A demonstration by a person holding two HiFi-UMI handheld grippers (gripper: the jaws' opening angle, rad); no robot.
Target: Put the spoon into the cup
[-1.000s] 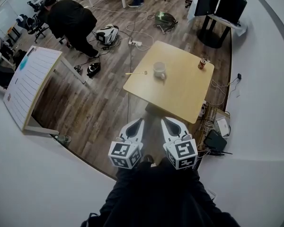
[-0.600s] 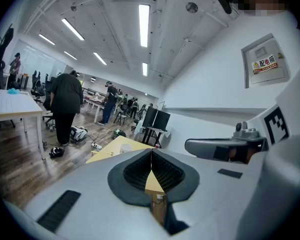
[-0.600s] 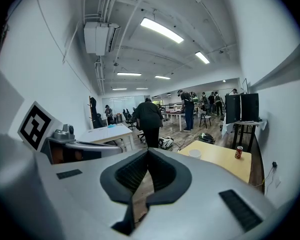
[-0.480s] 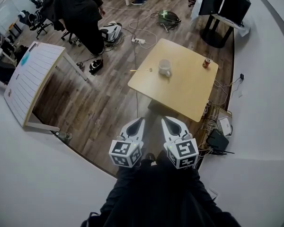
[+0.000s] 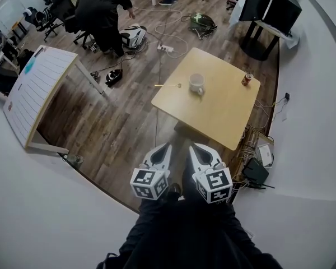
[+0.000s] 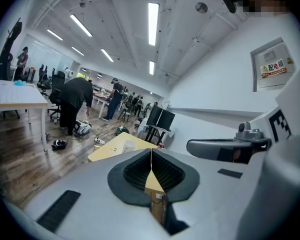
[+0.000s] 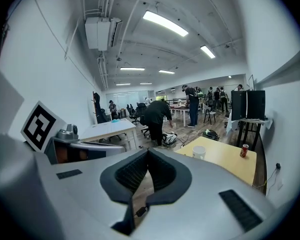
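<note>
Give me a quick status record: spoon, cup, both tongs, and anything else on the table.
spoon: lying on table, left of cup in head view, not touching it
cup: upright, white, no spoon in it
left tongs: shut, empty, short of the table
right tongs: shut, empty, short of the table
other: can upright near the table's right corner
task: spoon not yet picked up

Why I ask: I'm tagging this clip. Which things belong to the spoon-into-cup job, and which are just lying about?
Job: thin light-coloured spoon, white handled cup, square light wooden table under them, left gripper and right gripper (both shut, empty).
Lying about: small red drinks can on the table, large white lined board, black monitors.
</note>
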